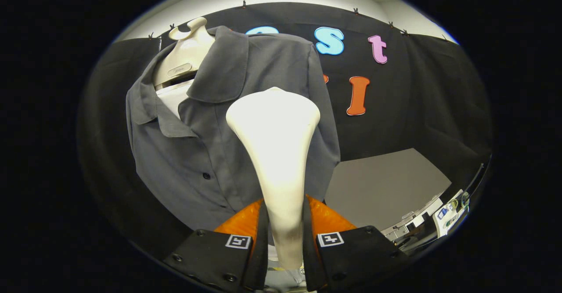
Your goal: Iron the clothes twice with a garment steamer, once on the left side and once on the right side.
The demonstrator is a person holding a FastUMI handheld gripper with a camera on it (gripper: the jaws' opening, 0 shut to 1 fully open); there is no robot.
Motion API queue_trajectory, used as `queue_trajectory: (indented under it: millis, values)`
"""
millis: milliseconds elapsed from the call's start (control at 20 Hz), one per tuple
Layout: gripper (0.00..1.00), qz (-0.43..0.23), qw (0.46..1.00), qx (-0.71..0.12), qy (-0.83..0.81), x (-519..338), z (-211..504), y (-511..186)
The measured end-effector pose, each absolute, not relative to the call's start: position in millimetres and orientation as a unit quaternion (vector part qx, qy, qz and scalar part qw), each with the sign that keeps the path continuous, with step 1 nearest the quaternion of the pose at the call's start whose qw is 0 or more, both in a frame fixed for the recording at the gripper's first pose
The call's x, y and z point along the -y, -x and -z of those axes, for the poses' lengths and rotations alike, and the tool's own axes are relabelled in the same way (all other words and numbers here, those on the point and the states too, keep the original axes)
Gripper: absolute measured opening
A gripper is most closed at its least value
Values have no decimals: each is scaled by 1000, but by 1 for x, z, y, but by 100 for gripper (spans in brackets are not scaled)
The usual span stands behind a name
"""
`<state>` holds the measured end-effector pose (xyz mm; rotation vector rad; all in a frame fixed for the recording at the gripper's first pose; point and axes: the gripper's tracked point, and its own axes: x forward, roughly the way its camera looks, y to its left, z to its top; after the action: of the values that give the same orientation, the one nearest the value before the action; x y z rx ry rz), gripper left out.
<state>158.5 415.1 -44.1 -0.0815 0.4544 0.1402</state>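
Observation:
A cream-white garment steamer [276, 152] stands upright between my fingers, its narrow handle clamped by both and its wide head raised in front of the shirt. My gripper [284, 236] is shut on that handle. Just beyond the steamer head hangs a grey button-up shirt [193, 152] with a collar, worn by a pale mannequin torso [186, 58]. The steamer head sits over the shirt's right half as I see it, near the shoulder and chest. I cannot tell whether the head touches the fabric.
A grey table surface [382, 187] lies beyond the fingers to the right of the shirt. Some white equipment with cables [439, 216] sits at the table's near right corner. The black cloth wall [430, 95] closes the back.

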Motion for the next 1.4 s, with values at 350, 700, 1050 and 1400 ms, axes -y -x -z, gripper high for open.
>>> queue_trajectory:
  millis: [350,700,1050,1400]
  values:
    - [41,-72,966,-245,45,-414,74,-159]
    - [41,-70,959,-270,54,-408,108,-153]
    - [41,-69,951,-298,56,-401,152,-140]
    - [41,-72,937,-336,58,-405,203,-128]
